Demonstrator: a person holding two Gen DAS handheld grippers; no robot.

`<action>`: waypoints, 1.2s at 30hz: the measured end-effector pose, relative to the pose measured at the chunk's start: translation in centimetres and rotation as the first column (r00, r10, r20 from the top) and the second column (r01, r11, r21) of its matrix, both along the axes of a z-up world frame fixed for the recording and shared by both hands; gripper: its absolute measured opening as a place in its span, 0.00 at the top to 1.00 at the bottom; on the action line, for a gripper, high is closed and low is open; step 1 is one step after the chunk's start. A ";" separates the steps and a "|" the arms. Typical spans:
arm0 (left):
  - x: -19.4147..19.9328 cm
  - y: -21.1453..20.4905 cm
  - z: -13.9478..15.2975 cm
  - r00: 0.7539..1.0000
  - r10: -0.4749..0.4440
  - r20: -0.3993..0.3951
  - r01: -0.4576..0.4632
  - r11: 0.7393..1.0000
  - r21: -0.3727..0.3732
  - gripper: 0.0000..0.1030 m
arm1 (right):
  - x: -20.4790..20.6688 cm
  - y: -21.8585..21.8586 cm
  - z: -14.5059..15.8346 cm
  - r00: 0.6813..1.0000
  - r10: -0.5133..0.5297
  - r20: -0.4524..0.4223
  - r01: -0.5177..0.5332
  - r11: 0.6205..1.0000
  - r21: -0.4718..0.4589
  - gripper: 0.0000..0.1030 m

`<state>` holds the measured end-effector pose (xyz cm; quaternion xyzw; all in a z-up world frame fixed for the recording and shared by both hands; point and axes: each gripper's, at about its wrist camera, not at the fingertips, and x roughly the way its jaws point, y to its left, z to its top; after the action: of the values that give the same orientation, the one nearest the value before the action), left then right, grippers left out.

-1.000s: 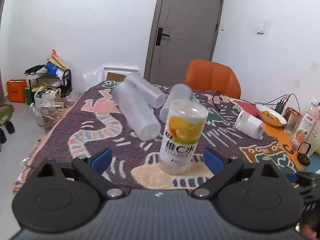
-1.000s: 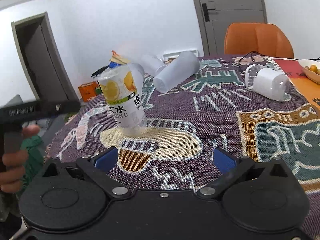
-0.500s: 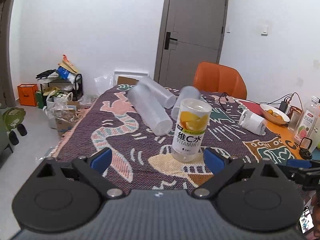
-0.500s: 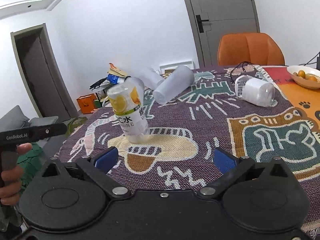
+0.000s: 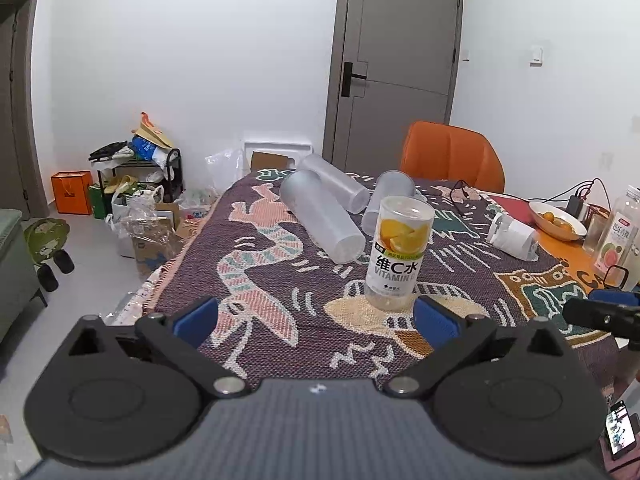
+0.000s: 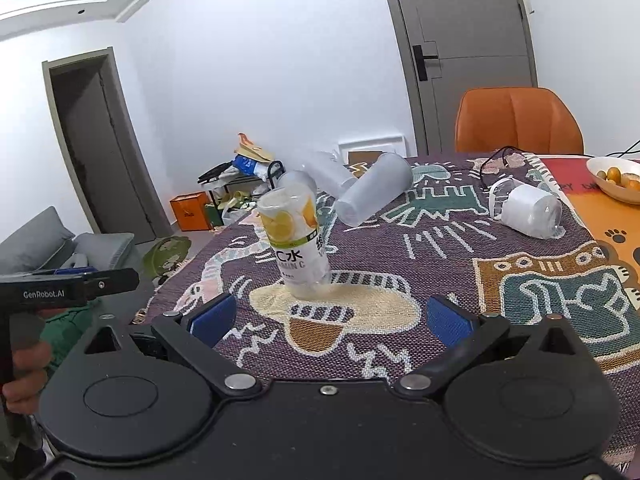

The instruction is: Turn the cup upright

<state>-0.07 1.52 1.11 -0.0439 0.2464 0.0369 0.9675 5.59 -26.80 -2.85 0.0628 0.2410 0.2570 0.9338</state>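
Observation:
A clear cup with a lemon "Vitamin C" label [image 5: 396,258] stands upright on the patterned tablecloth [image 5: 260,280], free of both grippers. It also shows in the right wrist view [image 6: 298,248]. My left gripper [image 5: 316,320] is open and empty, held back from the cup near the table's front edge. My right gripper [image 6: 328,318] is open and empty, also short of the cup. Several frosted cups [image 5: 320,216] lie on their sides behind it. A white-wrapped cup [image 5: 512,234] lies on its side to the right.
An orange chair [image 5: 452,156] stands behind the table. A bowl of fruit [image 5: 558,218], a juice bottle [image 5: 618,240] and cables sit on the right side. Clutter and a rack [image 5: 136,184] fill the floor at left. The other gripper's handle [image 6: 60,286] shows at left.
Both grippers have drawn back from the labelled cup, which now looks smaller and farther. The cup stands upright where it was left.

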 end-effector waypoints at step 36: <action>-0.2 0.3 -0.1 1.000 0.006 -0.001 -0.006 1.000 0.009 0.00 | -0.2 0.1 0.2 1.000 0.004 -0.014 -0.004 1.000 0.000 0.00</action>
<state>-0.28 1.78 0.97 -0.0404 0.2466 0.0410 0.9674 5.43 -26.71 -2.62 0.0642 0.2477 0.2584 0.9315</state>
